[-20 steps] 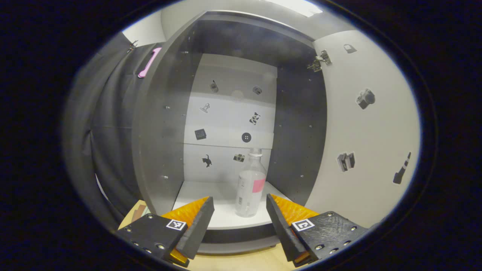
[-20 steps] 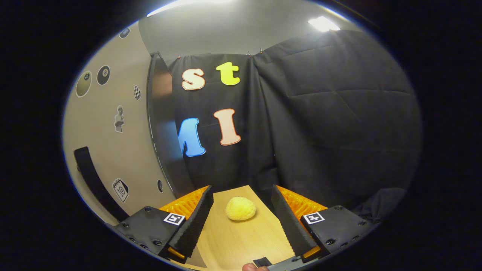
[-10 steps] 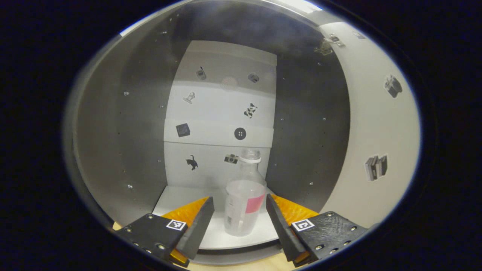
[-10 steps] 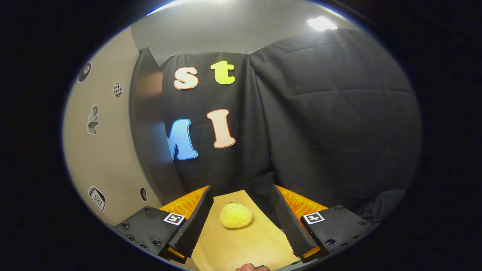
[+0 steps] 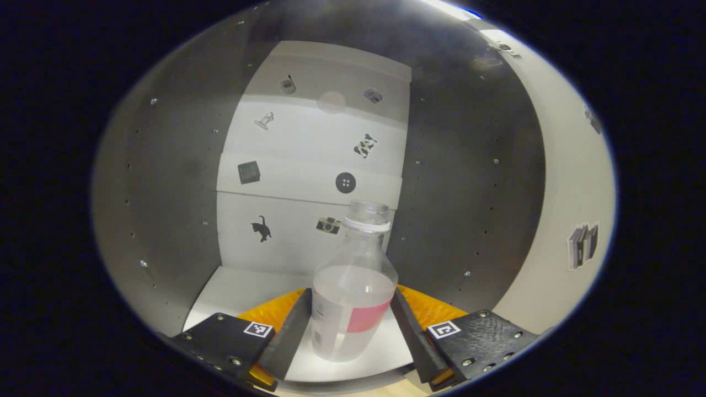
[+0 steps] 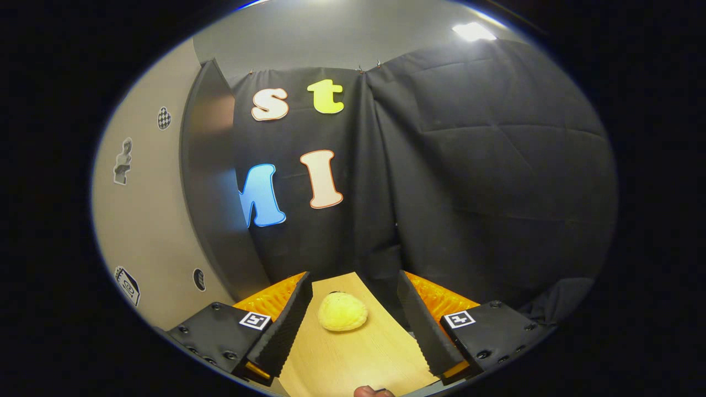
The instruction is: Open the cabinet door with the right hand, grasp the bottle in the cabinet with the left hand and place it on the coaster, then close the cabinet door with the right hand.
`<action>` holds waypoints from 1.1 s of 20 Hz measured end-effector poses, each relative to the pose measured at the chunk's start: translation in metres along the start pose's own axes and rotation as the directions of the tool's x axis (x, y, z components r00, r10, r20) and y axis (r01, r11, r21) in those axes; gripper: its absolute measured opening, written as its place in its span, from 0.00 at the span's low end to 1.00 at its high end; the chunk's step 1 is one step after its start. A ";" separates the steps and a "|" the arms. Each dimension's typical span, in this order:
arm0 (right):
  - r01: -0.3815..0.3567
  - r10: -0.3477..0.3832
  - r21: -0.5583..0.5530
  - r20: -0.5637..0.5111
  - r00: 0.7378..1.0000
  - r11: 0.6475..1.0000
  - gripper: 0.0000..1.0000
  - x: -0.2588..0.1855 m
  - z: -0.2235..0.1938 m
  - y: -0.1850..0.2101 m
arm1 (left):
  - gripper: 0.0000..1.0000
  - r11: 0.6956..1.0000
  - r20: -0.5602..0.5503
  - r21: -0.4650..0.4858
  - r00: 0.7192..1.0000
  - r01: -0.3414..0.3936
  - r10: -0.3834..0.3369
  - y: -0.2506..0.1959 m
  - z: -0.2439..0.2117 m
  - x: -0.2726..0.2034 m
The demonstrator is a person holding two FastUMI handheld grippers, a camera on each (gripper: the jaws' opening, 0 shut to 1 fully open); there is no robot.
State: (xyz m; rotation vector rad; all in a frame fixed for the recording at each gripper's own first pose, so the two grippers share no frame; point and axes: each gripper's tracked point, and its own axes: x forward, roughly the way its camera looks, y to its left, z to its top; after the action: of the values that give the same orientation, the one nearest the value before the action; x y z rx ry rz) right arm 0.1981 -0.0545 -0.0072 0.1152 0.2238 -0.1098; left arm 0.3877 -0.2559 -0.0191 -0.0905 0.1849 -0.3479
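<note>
We judge the step in hand to be the grasp of the bottle [image 5: 353,298] with the left hand-held gripper [image 5: 352,336]. The cabinet door [image 5: 573,182] stands swung out to the right of the cabinet [image 5: 165,193], and the bottle stands upright on the cabinet's pale floor, near its front edge, between the left hand-held gripper's two fingers. The fingers are spread wide and sit close along both flanks of the bottle; whether they touch it we cannot tell, and nothing shows them pressing.

The next move calls for the fingers to close squarely on the bottle's lower body, then a lift up and out past the cabinet's front lip without tipping it.

The bottle is clear plastic with a short neck, a white collar ring and an open mouth. A pink label wraps part of its body.

The right hand-held gripper [image 6: 354,331] is spread wide and holds nothing, hovering over the desk [image 6: 358,358], where a yellow lump [image 6: 342,311] lies.
</note>
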 end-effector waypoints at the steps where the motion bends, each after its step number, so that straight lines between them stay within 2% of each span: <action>1: 0.000 0.000 -0.003 -0.001 1.000 1.000 0.93 0.001 -0.002 -0.001 | 0.86 1.000 -0.001 0.005 1.000 0.000 0.000 0.000 0.000 0.002; 2: -0.001 0.001 -0.005 -0.002 1.000 1.000 0.93 0.002 -0.002 -0.001 | 0.83 1.000 -0.001 0.009 1.000 0.000 0.000 0.001 0.000 0.002; 3: -0.002 0.002 -0.007 -0.007 1.000 1.000 0.98 0.003 -0.004 -0.002 | 0.86 1.000 0.002 0.010 1.000 -0.001 0.001 0.001 0.001 0.003; 4: -0.004 0.004 -0.010 -0.010 1.000 1.000 0.92 0.004 -0.004 -0.002 | 0.86 1.000 0.006 0.009 1.000 -0.005 0.005 0.003 0.002 0.003; 5: -0.008 0.008 -0.012 -0.012 1.000 1.000 0.92 0.004 -0.006 -0.002 | 0.80 1.000 0.010 0.007 1.000 -0.007 0.007 0.003 0.004 0.000; 6: -0.012 0.012 -0.013 -0.014 1.000 1.000 0.93 0.005 -0.007 -0.002 | 0.80 1.000 0.010 0.010 1.000 0.004 -0.004 0.001 0.003 0.000; 7: -0.020 0.020 -0.012 -0.015 1.000 1.000 0.93 0.007 -0.007 -0.001 | 0.75 1.000 0.011 0.018 1.000 0.015 -0.016 -0.001 0.002 -0.002; 9: -0.042 0.041 -0.006 -0.020 0.999 0.999 0.93 0.011 -0.007 0.003 | 0.72 0.999 0.034 0.048 0.999 0.008 -0.009 -0.002 0.003 -0.014; 10: -0.055 0.055 -0.003 -0.019 0.998 0.998 0.92 0.014 -0.005 0.005 | 0.71 0.998 0.047 0.064 0.999 0.005 -0.008 -0.003 0.002 -0.021; 11: -0.070 0.070 -0.004 -0.012 0.997 0.998 0.98 0.019 -0.002 0.008 | 0.73 0.997 0.061 0.074 0.998 0.004 -0.008 -0.006 0.003 -0.029; 12: -0.087 0.087 -0.007 -0.009 0.996 0.996 0.93 0.022 0.000 0.011 | 0.71 0.997 0.074 0.082 0.997 0.002 -0.008 -0.009 0.005 -0.037; 13: -0.106 0.106 -0.014 -0.009 0.994 0.994 0.92 0.028 0.000 0.014 | 0.73 0.996 0.090 0.092 0.996 -0.004 -0.005 -0.011 0.009 -0.045; 15: -0.140 0.140 -0.037 -0.010 0.990 0.989 0.93 0.036 0.000 0.019 | 0.71 0.994 0.120 0.107 0.993 -0.013 0.000 -0.014 0.019 -0.065; 16: -0.150 0.149 -0.045 -0.014 0.989 0.988 0.98 0.039 0.000 0.020 | 0.71 0.994 0.128 0.112 0.992 -0.016 0.002 -0.016 0.021 -0.076; 17: -0.160 0.159 -0.044 -0.022 0.987 0.986 0.93 0.041 -0.003 0.022 | 0.71 0.993 0.134 0.119 0.991 -0.021 0.005 -0.015 0.024 -0.089; 18: -0.175 0.174 -0.036 -0.023 0.985 0.984 0.93 0.038 -0.005 0.026 | 0.71 0.992 0.138 0.126 0.990 -0.029 0.011 -0.013 0.027 -0.104; 19: -0.187 0.186 -0.026 -0.019 0.982 0.982 0.93 0.037 -0.005 0.031 | 0.75 0.990 0.140 0.136 0.990 -0.038 0.018 -0.010 0.029 -0.120; 21: -0.202 0.202 -0.019 -0.004 0.979 0.979 0.93 0.029 -0.005 0.039 | 0.74 0.987 0.143 0.148 0.989 -0.059 0.038 0.001 0.032 -0.155; 22: -0.201 0.201 -0.022 0.000 0.980 0.979 0.98 0.025 -0.005 0.040 | 0.72 0.986 0.145 0.149 0.988 -0.068 0.047 0.007 0.033 -0.173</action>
State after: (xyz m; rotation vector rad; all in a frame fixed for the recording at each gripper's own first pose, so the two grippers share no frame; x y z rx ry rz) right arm 0.2260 -0.0168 -0.0141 0.1158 0.2096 0.0936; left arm 0.2365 -0.1873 0.0409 0.0424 0.0202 -0.2957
